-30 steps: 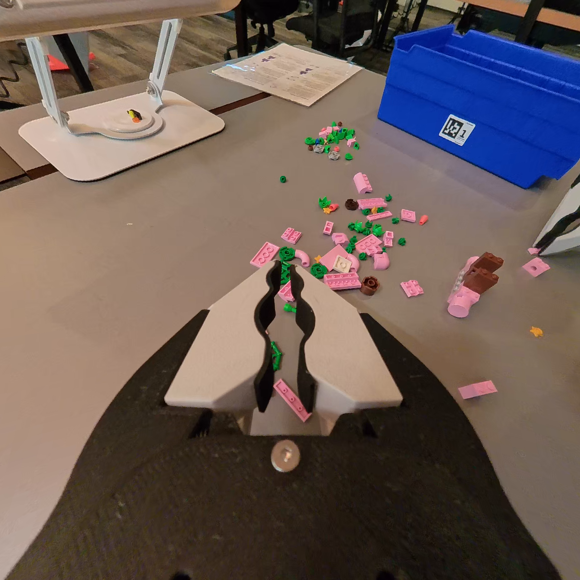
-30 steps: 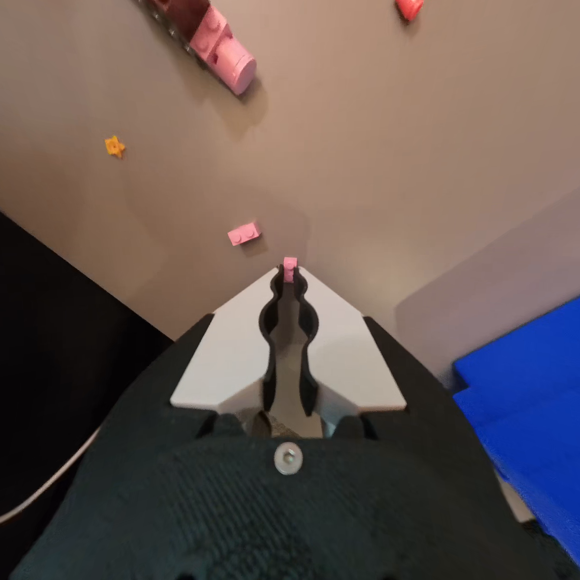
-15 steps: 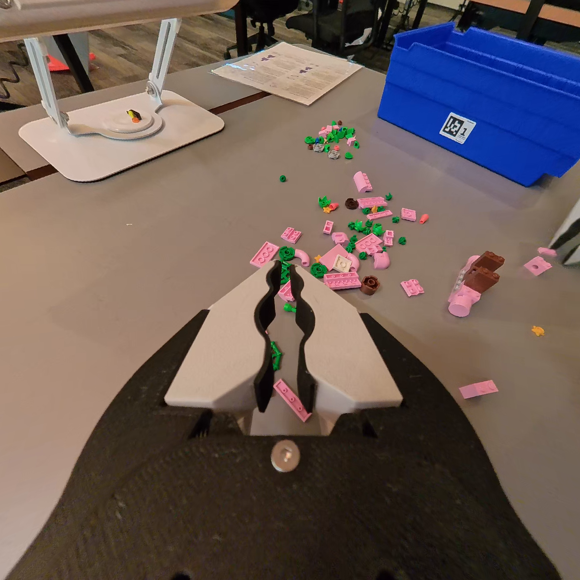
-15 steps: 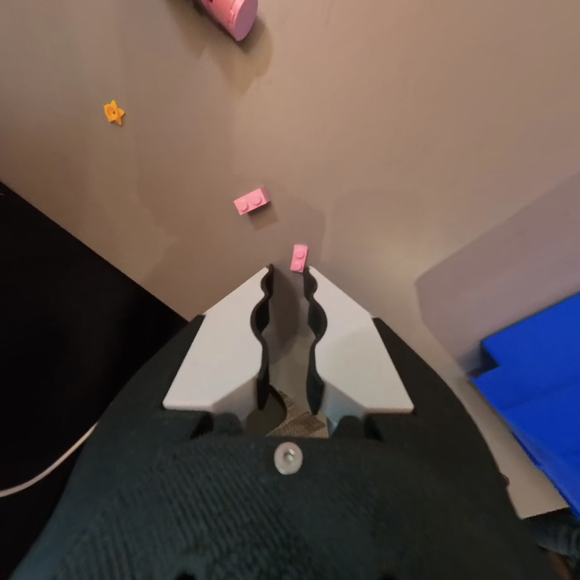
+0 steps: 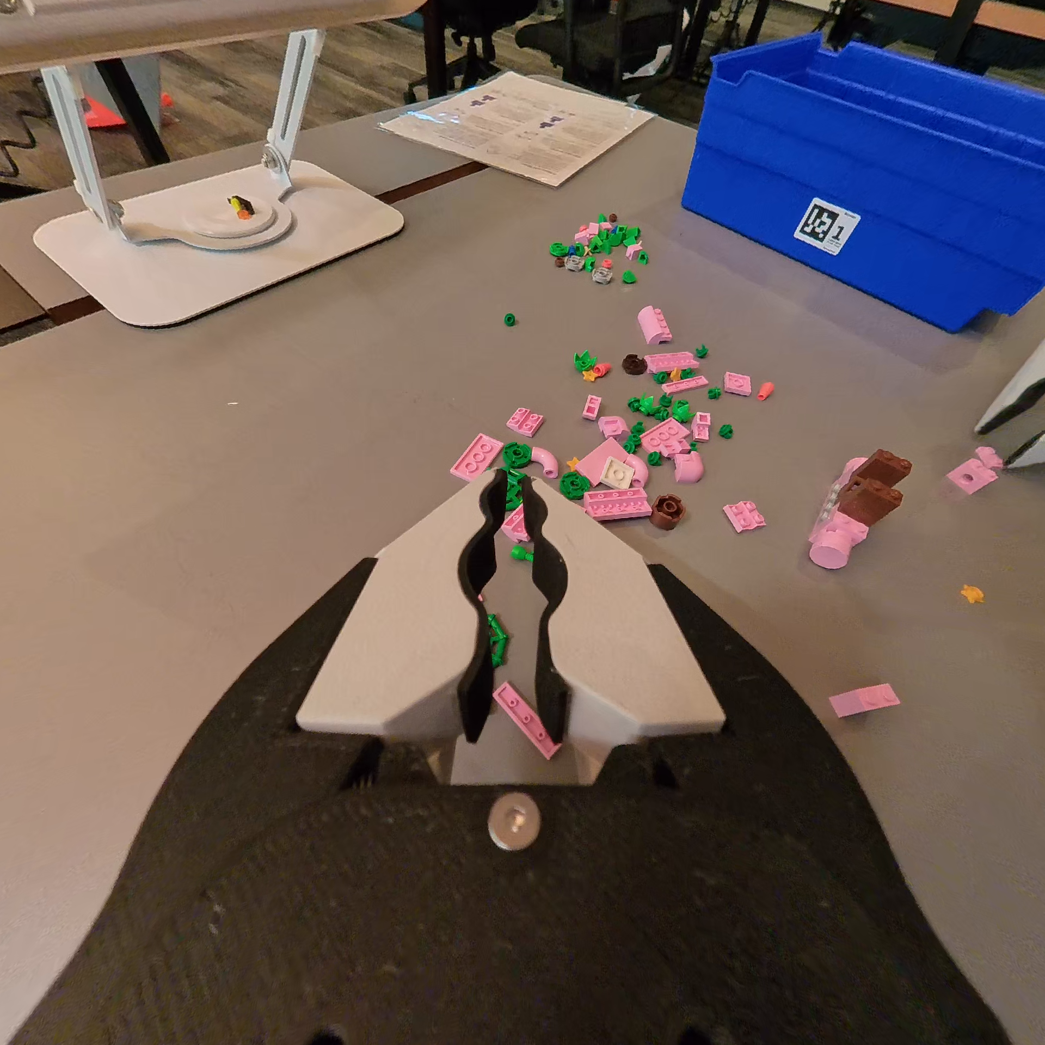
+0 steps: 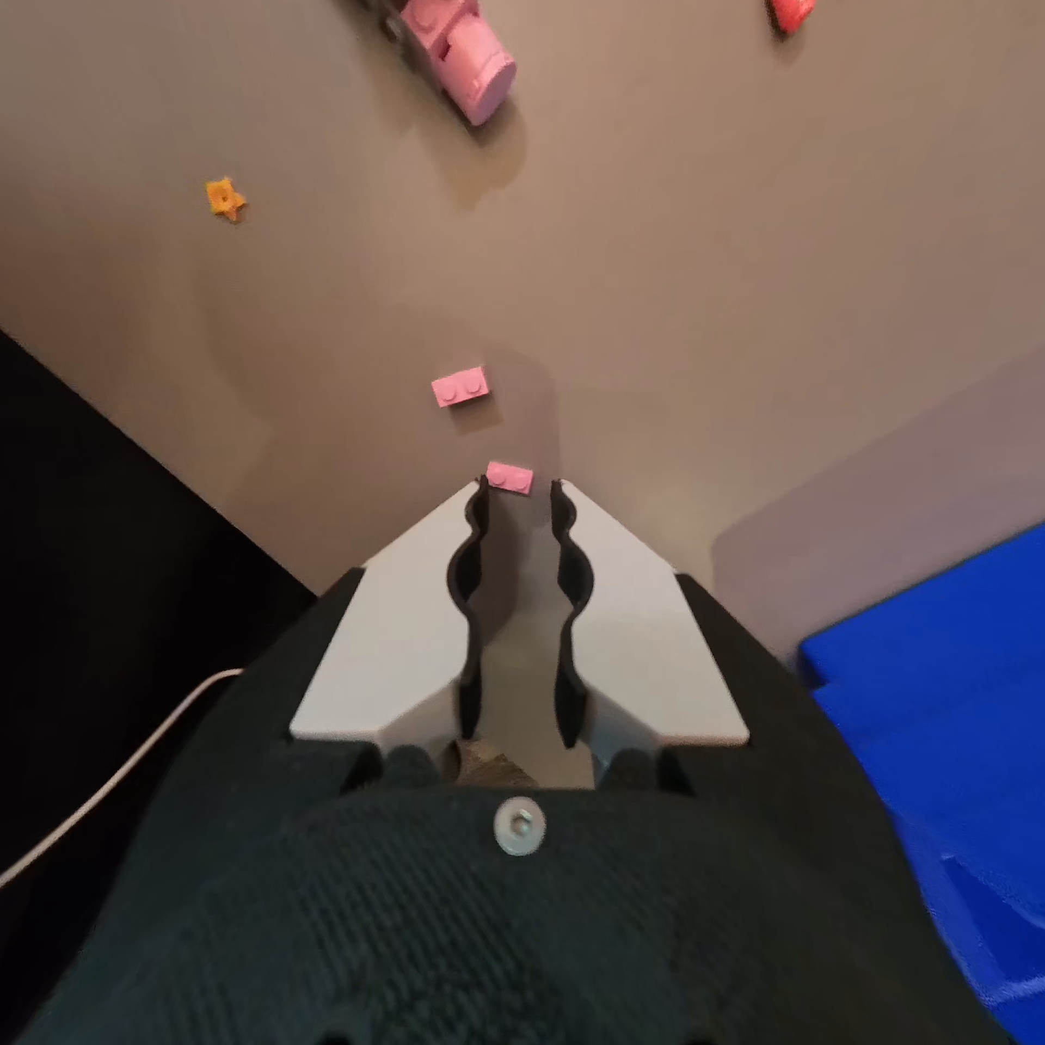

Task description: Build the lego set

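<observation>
**Right gripper spread over a small pink plate; left gripper low by the brick scatter**

The right gripper [image 6: 517,483] has its jaws parted with nothing between them. A small pink plate [image 6: 510,476] lies flat on the grey table [image 6: 735,226] just off the tips. A second pink plate [image 6: 460,386] lies just beyond it. The pink-and-brown assembly [image 6: 458,68] lies farther out, with bare table between, and an orange star piece [image 6: 225,199] lies to its left. The table edge runs close on the left and the blue bin [image 6: 933,763] crowds the right.

The left gripper [image 5: 513,479] is nearly closed and holds nothing. Its tips sit at the near edge of the loose brick scatter [image 5: 633,447]. Open table lies left of the scatter.
</observation>
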Available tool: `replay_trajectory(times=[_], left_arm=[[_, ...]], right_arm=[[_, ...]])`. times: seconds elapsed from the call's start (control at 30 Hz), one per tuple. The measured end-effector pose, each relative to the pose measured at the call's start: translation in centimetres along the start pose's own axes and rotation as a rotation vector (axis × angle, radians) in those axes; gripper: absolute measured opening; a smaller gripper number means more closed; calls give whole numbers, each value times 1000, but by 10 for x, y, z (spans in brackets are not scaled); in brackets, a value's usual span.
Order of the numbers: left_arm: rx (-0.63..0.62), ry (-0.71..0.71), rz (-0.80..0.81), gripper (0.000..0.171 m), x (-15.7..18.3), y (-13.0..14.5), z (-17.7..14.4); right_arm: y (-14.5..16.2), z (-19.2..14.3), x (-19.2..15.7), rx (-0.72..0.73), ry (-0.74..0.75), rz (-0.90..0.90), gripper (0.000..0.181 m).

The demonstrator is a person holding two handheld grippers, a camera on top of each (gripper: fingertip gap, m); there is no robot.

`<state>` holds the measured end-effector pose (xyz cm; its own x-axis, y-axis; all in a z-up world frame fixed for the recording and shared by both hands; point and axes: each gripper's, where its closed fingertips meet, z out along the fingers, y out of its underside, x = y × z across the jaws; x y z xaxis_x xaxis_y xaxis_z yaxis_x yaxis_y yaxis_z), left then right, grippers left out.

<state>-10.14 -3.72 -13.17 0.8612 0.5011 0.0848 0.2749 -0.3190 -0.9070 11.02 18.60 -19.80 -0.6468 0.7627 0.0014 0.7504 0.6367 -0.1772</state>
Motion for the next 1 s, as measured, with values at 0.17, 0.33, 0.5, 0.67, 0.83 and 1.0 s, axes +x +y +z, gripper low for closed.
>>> replay_trajectory(times=[0.17,0.33,0.5,0.67,0.83,1.0], left_arm=[[-3,-1,2,4,0,0,0],[-7,-3,6,4,0,1,1],[-12,-5,9,4,0,2,1],[-13,-3,10,4,0,2,1],[-14,-3,10,4,0,2,1],[-17,-5,11,4,0,3,2]], right_arm=[[-1,1,-1,9,-63,95,26],[-1,4,-1,-9,-37,83,19],[-8,1,0,-5,24,-42,14],[-34,-14,-18,77,-9,-215,14],[-33,-10,-21,28,-25,-311,13],[-33,-5,-21,-4,-49,-333,14]])
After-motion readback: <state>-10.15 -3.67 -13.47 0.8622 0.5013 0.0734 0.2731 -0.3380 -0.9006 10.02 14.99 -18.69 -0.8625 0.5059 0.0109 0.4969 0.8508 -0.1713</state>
